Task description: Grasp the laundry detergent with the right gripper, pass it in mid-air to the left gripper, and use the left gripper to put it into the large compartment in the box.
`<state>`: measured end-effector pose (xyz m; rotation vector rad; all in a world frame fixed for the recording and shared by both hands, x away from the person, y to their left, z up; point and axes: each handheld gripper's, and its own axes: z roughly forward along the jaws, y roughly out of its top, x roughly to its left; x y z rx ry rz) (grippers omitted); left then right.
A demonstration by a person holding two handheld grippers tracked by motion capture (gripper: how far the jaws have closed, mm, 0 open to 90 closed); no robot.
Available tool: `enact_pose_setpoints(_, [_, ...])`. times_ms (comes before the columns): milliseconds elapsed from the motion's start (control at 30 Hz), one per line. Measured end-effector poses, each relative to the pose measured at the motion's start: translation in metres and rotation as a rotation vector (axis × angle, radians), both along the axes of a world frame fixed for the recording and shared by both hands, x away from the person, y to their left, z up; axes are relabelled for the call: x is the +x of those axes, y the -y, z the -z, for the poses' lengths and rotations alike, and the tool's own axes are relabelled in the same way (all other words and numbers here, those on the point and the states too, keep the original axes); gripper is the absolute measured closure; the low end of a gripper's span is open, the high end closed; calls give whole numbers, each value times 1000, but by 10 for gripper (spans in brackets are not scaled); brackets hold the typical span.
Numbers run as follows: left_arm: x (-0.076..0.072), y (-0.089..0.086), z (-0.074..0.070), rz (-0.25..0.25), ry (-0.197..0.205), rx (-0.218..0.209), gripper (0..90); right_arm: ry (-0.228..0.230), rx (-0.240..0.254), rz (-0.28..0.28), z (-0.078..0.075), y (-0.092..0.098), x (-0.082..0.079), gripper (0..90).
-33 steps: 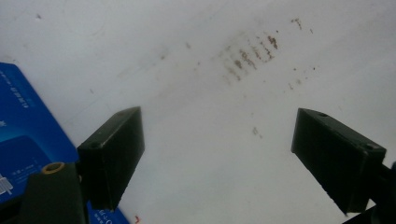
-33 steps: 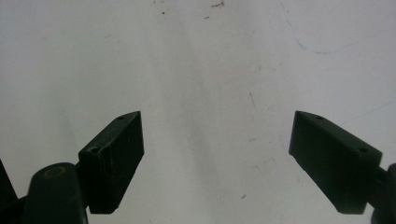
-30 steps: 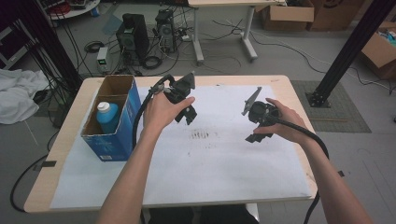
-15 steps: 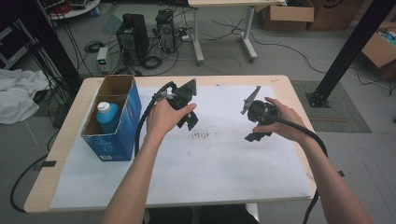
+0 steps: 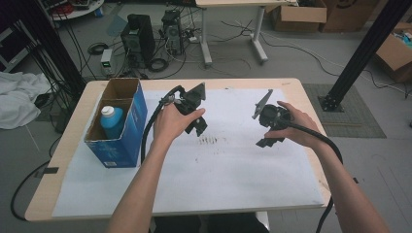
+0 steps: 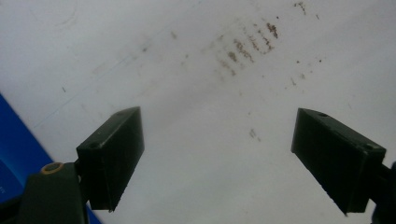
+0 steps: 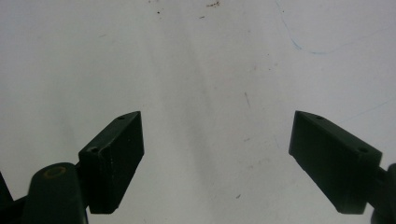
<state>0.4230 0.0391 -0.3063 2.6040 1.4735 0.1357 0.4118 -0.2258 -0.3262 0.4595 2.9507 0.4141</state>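
My left gripper [image 5: 198, 125] hangs over the white paper sheet [image 5: 233, 174] just right of the blue cardboard box [image 5: 121, 141]. In the left gripper view it [image 6: 219, 149] is open, its jaws wide apart over bare paper and brown smudges [image 6: 247, 46]. A corner of the blue box [image 6: 11, 154] shows at that view's left edge. My right gripper [image 5: 267, 141] is held over the right half of the sheet. In the right gripper view it [image 7: 217, 154] is open too, with only white paper [image 7: 210, 70] between the jaws.
The open-topped box holds a blue bottle with a white cap [image 5: 111, 119]. Brown smudges [image 5: 211, 141] mark the paper between the grippers. The wooden table [image 5: 48, 194] ends close on all sides. Computers, cables and a black post stand on the floor beyond.
My left gripper has drifted slightly right, away from the box and nearer the smudges. The right gripper has hardly moved. Both stay open.
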Motion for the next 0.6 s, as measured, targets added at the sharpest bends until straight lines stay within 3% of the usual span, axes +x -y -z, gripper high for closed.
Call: enact_pose_setpoints(600, [-4, -4, 0, -6, 3, -5, 178, 1, 1, 0, -2, -2, -2, 179])
